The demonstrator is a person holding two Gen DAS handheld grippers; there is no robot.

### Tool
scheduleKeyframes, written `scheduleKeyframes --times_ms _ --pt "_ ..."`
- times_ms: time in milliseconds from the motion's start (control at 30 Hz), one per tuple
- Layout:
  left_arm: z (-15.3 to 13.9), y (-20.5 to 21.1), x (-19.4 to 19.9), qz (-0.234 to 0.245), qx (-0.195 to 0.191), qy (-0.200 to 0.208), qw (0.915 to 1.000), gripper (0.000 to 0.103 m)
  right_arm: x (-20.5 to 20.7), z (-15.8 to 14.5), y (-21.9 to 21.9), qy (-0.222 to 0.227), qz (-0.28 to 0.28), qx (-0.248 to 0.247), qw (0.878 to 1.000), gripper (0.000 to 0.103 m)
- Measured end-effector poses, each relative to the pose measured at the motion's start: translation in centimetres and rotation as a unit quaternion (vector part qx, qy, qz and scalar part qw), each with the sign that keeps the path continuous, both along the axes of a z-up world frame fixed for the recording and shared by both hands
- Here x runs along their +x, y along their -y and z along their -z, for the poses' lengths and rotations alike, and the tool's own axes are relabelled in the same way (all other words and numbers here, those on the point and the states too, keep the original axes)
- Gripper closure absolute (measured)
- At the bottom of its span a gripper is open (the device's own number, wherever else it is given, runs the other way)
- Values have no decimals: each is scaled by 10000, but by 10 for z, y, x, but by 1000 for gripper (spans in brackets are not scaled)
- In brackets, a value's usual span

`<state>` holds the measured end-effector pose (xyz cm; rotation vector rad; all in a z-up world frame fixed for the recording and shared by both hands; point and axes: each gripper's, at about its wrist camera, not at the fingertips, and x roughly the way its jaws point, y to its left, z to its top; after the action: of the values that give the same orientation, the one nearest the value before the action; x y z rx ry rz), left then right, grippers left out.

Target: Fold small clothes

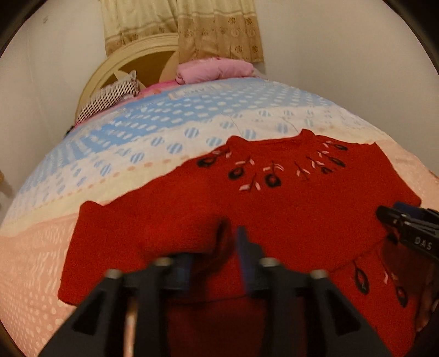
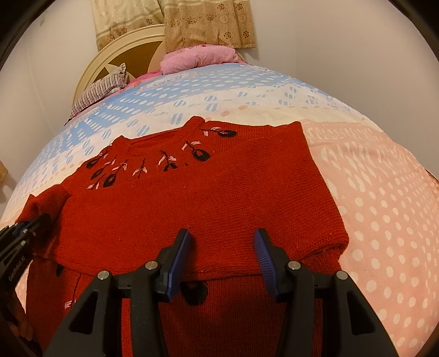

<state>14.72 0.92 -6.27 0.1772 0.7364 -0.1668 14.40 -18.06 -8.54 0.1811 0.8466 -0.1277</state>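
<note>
A red knit sweater (image 1: 285,208) (image 2: 192,203) with black and pink flower embroidery lies flat on the bed, neckline toward the headboard. One sleeve (image 2: 274,170) is folded across its body. My left gripper (image 1: 216,247) hangs over the sweater's left part, blurred, jaws apart, with a sleeve cuff (image 1: 222,233) lying loose between the pads. Its tip shows at the left edge of the right wrist view (image 2: 30,222). My right gripper (image 2: 222,237) stands open just above the sweater's lower body, with nothing pinched. It also shows at the right edge of the left wrist view (image 1: 397,222).
The bed sheet (image 1: 164,131) (image 2: 384,206) is dotted in blue, white and pink bands. A folded pink blanket (image 2: 197,59), a striped pillow (image 2: 96,90), a cream headboard (image 2: 131,44) and a curtain (image 2: 175,22) lie at the far end. Pale walls stand on both sides.
</note>
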Motion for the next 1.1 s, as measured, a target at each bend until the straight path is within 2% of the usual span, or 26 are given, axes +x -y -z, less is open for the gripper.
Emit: scheduleKeyframes --times_ms 33,67,200,267,367,467,533,567,700,767,833,867,900,933,967,1033,1100 --pt "-3 -8 -3 -36 -163 -30 9999 31 0 0 0 -2 -13 -1 10000 50" --pt "-6 -18 -9 -106 -338 -15 9994 25 0 0 -1 -4 -17 -7 10000 50" --pt "-8 -58 -26 -345 -780 97 9963 18 0 0 -1 -14 -19 -5 10000 50" --pt "-6 -92 -37 -777 -904 189 9927 9 1 -1 -2 -31 -25 -55 10000 50" --pt "4 -138 -41 -1518 -1109 201 9820 9 -1 -9 -8 -2 1 -135 9999 50" --pt "24 -170 -31 -2153 -1337 -210 9671 9 -8 -25 -26 288 -332 684 9967 50" --pt "37 -182 -28 -2243 -1738 -498 9576 9 -4 -32 -49 269 -702 1001 9921 50" --pt "40 -185 -27 -2257 -1826 -524 9555 9 2 -33 -62 214 -872 1064 9903 50" --pt "43 -178 -28 -2238 -1796 -506 9566 7 31 -23 -96 -9 -1004 1029 9896 50" --pt "44 -173 -26 -2209 -1666 -552 9594 3 49 -6 -111 -340 -1039 840 9904 50" --pt "45 -173 -24 -2193 -1574 -591 9611 1 54 0 -126 -260 -1062 399 9932 50" --pt "45 -171 -22 -2191 -1516 -614 9619 1 56 -1 -134 -202 -1159 139 9930 52" --pt "46 -169 -20 -2193 -1459 -630 9626 1 57 -1 -140 -203 -1242 -15 9920 61" --pt "45 -174 -23 -2190 -1440 -636 9629 0 60 -2 -149 -234 -1383 -167 9900 80" --pt "45 -173 -22 -2191 -1410 -638 9634 0 61 -2 -154 -282 -1474 -249 9884 90" --pt "45 -175 -23 -2188 -1442 -633 9630 0 64 -9 -163 -316 -1552 -513 9860 94" --pt "45 -176 -24 -2184 -1472 -625 9627 0 61 -25 -167 -147 -1670 -553 9843 94"
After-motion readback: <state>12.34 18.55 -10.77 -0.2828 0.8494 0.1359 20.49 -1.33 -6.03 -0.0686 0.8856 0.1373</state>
